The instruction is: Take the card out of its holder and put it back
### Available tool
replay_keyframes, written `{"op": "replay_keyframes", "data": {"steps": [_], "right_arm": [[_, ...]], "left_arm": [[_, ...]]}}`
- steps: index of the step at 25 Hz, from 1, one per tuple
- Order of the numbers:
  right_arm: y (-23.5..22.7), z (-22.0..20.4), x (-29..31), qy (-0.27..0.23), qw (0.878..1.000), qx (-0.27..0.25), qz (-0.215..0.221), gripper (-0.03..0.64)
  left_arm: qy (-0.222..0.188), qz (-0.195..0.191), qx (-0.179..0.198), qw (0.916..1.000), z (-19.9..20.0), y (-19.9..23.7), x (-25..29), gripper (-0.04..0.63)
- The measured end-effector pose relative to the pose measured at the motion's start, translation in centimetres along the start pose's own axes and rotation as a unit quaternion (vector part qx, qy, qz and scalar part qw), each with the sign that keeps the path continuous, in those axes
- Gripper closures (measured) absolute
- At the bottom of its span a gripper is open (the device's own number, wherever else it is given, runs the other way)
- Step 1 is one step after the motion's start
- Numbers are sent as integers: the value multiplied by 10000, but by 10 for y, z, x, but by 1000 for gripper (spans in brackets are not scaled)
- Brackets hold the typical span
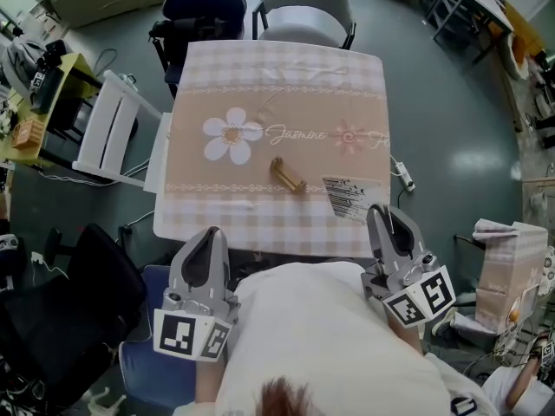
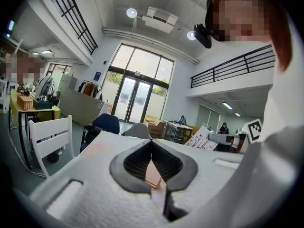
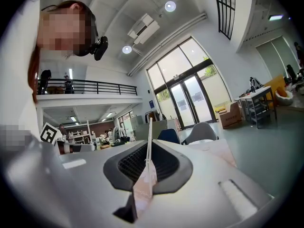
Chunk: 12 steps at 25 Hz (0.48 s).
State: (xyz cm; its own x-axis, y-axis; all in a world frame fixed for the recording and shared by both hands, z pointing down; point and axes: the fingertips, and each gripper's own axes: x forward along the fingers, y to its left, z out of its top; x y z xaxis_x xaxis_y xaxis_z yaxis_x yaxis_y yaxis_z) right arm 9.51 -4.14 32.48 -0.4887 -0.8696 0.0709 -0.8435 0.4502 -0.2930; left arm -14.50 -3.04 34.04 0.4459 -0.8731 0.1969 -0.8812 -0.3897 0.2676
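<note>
A small brass card holder (image 1: pixel 287 176) lies on the patterned tablecloth near the table's middle, with no card in it. It also shows through the gap of my left gripper's jaws as the holder (image 2: pixel 153 176). The white card (image 1: pixel 351 197) with black print hangs tilted to its right, pinched at one corner by my right gripper (image 1: pixel 380 210). In the right gripper view the card (image 3: pixel 149 132) is a thin edge standing out past the shut jaws. My left gripper (image 1: pixel 211 234) is shut on nothing at the table's front edge. The card (image 2: pixel 203 139) is also in the left gripper view.
The table (image 1: pixel 277 68) carries a pink checked cloth with a flower print. A grey chair (image 1: pixel 305 9) and a dark chair (image 1: pixel 201 3) stand at its far side, a white chair (image 1: pixel 108 133) at its left. A power strip (image 1: pixel 401 175) hangs off the right edge.
</note>
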Motion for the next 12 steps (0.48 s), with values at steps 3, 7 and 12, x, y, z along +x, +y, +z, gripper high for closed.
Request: {"op": "replay_keyframes", "data": {"steps": [3,7,12], "right_arm": [[0,0,0,45,10000,5,-13,601],[1,1,0,60,10000,26,-2,600],[3,0,3,38,10000,46,75,600]], "left_arm": [[18,9,-58,10000,-2,0,0,595],[43,13,-91,9999,-3,-1,0,595],[24,67,-131,9999,-5,-1,2,595]]}}
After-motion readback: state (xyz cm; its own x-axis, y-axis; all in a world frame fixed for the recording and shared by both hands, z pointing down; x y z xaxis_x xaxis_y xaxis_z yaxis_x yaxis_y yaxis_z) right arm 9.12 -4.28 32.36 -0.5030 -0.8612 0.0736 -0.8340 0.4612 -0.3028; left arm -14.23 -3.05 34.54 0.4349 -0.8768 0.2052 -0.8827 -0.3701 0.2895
